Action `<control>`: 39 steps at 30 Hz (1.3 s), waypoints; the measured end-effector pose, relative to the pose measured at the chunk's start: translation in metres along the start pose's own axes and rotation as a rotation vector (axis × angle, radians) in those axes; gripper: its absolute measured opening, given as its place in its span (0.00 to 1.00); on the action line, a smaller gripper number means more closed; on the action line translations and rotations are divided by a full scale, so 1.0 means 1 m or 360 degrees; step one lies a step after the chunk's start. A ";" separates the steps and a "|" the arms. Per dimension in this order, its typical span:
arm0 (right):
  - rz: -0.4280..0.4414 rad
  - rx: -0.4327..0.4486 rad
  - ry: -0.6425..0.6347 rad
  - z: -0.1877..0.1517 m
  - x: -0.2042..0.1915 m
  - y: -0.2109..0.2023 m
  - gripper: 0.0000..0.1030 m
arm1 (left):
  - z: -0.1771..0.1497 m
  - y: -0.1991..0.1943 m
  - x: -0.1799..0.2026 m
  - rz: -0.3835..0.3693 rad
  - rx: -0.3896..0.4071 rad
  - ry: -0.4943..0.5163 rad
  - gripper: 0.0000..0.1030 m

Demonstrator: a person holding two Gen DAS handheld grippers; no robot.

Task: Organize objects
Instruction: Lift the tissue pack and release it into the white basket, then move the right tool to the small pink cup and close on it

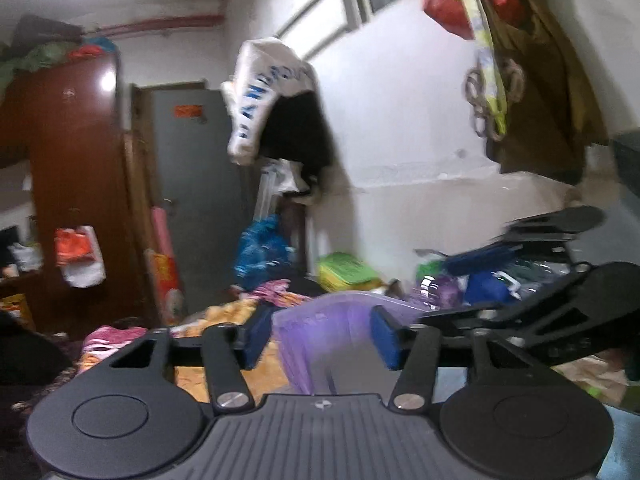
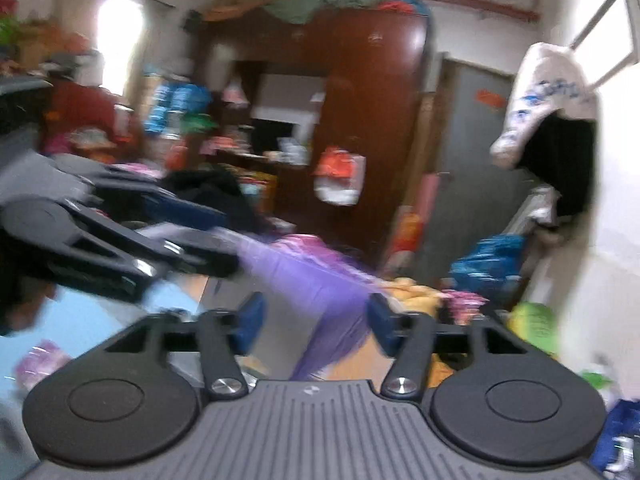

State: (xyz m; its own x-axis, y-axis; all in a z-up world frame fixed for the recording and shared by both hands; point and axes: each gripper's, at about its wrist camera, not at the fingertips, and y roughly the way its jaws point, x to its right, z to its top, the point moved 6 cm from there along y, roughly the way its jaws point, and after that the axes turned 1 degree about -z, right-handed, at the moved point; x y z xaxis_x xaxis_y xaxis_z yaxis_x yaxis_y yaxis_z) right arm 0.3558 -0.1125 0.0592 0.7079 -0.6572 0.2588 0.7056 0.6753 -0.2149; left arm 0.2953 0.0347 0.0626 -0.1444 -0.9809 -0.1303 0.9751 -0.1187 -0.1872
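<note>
Your left gripper and right gripper both stand released around the purple bag — it hangs between the pads, ungripped. Mid-handling; next, close both on its rim before spreading it.

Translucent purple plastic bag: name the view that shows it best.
The right wrist view: the translucent purple plastic bag stretches across it, running between the open blue pads. The left wrist view shows only a blurred part.
</note>
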 end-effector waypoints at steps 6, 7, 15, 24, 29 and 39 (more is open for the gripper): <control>0.0082 0.0004 0.0280 -0.033 0.007 -0.055 1.00 | -0.025 -0.070 -0.008 -0.0026 0.0022 -0.0113 0.89; 0.0084 -0.0039 0.0304 -0.042 0.008 -0.057 1.00 | -0.034 -0.077 -0.006 -0.0008 -0.0029 -0.0105 0.89; 0.0093 -0.0242 0.0552 -0.097 0.009 -0.072 1.00 | -0.101 -0.123 -0.016 0.0152 -0.0303 -0.0264 0.89; 0.0051 -0.0284 0.0520 -0.102 0.015 -0.045 0.95 | -0.150 -0.114 -0.022 0.0235 -0.0565 -0.0314 0.89; 0.0059 -0.0278 0.0548 -0.104 0.019 -0.028 0.81 | -0.155 -0.114 -0.021 0.0237 -0.0582 -0.0327 0.89; 0.0138 -0.0313 0.0585 -0.108 0.023 -0.014 0.41 | -0.160 -0.106 -0.014 0.0271 -0.0690 -0.0260 0.82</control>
State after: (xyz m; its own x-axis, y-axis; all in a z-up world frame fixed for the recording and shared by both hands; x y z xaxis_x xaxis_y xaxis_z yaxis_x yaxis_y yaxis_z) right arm 0.3660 -0.1738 -0.0335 0.7048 -0.7003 -0.1135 0.6106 0.6802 -0.4056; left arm 0.1674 0.0858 -0.0718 0.0727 -0.9963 -0.0465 0.8178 0.0862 -0.5690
